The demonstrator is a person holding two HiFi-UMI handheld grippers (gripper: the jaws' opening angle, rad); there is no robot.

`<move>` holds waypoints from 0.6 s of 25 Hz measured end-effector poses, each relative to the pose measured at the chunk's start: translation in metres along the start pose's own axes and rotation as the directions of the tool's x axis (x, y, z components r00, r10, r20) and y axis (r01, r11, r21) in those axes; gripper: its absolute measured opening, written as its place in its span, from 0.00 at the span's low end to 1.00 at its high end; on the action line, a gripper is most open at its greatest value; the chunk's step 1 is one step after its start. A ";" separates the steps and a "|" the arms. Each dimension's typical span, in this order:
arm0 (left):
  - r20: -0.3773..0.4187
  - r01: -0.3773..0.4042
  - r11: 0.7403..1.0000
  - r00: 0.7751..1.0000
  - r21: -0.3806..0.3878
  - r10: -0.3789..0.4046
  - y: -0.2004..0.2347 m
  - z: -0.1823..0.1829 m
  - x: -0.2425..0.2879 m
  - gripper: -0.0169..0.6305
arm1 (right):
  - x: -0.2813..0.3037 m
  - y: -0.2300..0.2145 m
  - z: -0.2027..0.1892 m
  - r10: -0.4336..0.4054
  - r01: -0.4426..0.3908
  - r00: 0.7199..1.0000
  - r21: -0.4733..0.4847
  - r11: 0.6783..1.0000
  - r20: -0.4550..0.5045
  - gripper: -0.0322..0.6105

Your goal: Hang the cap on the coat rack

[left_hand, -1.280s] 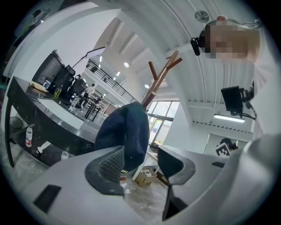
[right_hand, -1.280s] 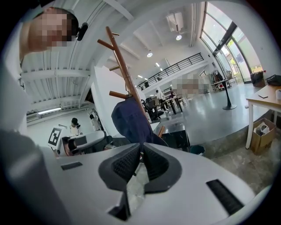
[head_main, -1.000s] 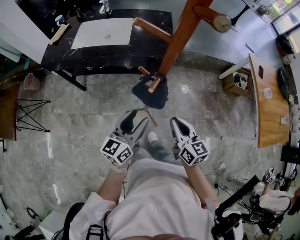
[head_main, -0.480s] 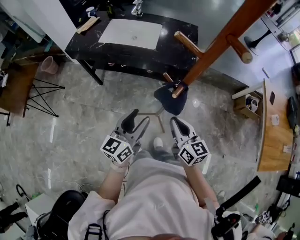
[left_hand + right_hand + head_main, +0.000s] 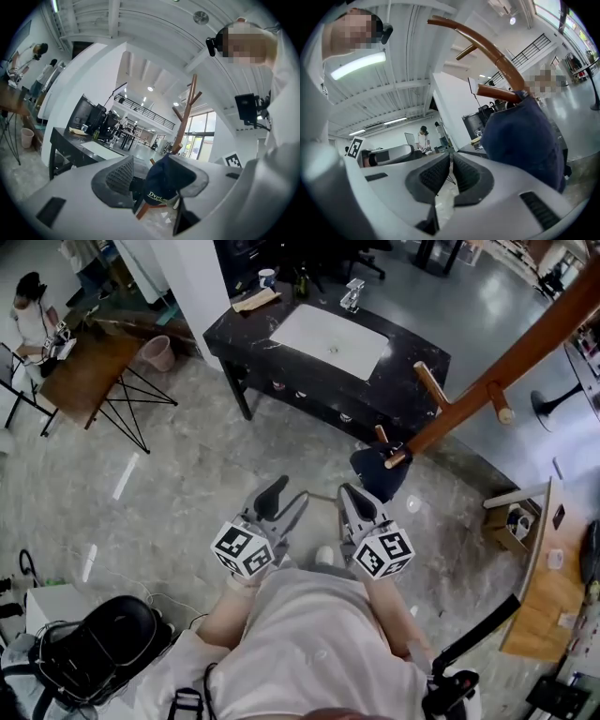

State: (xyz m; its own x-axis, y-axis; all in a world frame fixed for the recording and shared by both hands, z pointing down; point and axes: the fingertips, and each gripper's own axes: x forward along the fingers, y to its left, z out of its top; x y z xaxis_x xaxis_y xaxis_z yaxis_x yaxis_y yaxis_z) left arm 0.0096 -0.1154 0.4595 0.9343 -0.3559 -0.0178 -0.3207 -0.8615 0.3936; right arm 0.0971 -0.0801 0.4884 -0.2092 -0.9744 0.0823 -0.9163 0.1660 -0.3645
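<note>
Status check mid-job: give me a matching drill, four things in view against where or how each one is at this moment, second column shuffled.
1. cap
2. left tool
3. right tool
4. pink bin

A. jaws together, nothing between them
B. standing beside the white pillar
C. hanging from a peg of the coat rack
D. jaws apart, nothing held

Pairs: 1-C, 2-D, 3-A, 4-B
</note>
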 end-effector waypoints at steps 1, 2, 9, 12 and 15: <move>0.007 -0.018 1.000 1.000 0.007 0.018 0.001 0.003 -0.004 0.36 | 0.005 0.004 0.002 0.025 -0.025 1.000 -0.002 1.000 0.002 0.11; 0.013 -0.036 0.999 0.999 0.014 0.036 0.001 0.005 -0.009 0.36 | 0.010 0.008 0.004 0.049 -0.049 0.999 -0.003 0.999 0.004 0.11; 0.064 -0.160 0.987 0.985 0.035 0.157 0.028 0.028 -0.046 0.36 | 0.051 0.044 0.007 0.171 -0.171 0.985 -0.002 0.985 -0.002 0.11; 0.084 -0.212 0.976 0.975 0.041 0.208 0.046 0.040 -0.067 0.36 | 0.074 0.064 0.005 0.222 -0.222 0.975 -0.001 0.975 -0.012 0.11; 0.105 -0.264 0.964 0.960 0.039 0.259 0.064 0.052 -0.087 0.36 | 0.096 0.084 0.002 0.268 -0.268 0.963 0.003 0.963 -0.024 0.11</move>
State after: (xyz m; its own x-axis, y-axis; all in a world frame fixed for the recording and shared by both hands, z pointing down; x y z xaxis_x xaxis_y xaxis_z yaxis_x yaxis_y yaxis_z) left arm -0.1001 -0.1589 0.4386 0.7978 -0.6028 -0.0113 -0.5621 -0.7504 0.3479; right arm 0.0006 -0.1598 0.4637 -0.4553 -0.8903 0.0040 -0.8256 0.4205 -0.3763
